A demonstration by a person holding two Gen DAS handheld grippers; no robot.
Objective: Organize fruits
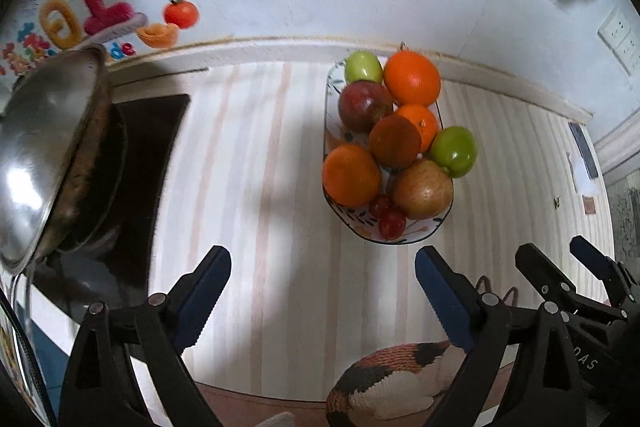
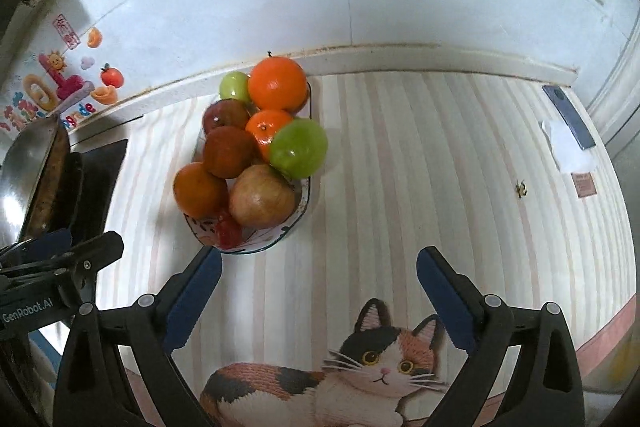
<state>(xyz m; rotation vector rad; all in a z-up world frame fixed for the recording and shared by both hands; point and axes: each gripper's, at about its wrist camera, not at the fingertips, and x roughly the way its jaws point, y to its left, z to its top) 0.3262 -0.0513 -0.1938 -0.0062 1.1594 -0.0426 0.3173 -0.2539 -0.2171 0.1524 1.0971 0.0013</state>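
So the patterned oval dish [image 2: 298, 217] is parked on the striped counter [image 2: 420, 167] near the back wall, and it's pretty much heaped: oranges [image 2: 277, 83], green apples [image 2: 298, 147], reddish apples [image 2: 262, 195] and a couple of small red fruits [image 2: 228, 231] are all piled in it. Both the left gripper [image 1: 322, 291] and right gripper [image 2: 319, 291] are held above the counter with fingers spread wide, nothing gripped.

Orange oranges [image 2: 277, 83], green apples [image 2: 298, 147], pink-striped mat [image 2: 400, 155], calico cat print [image 2: 384, 363]
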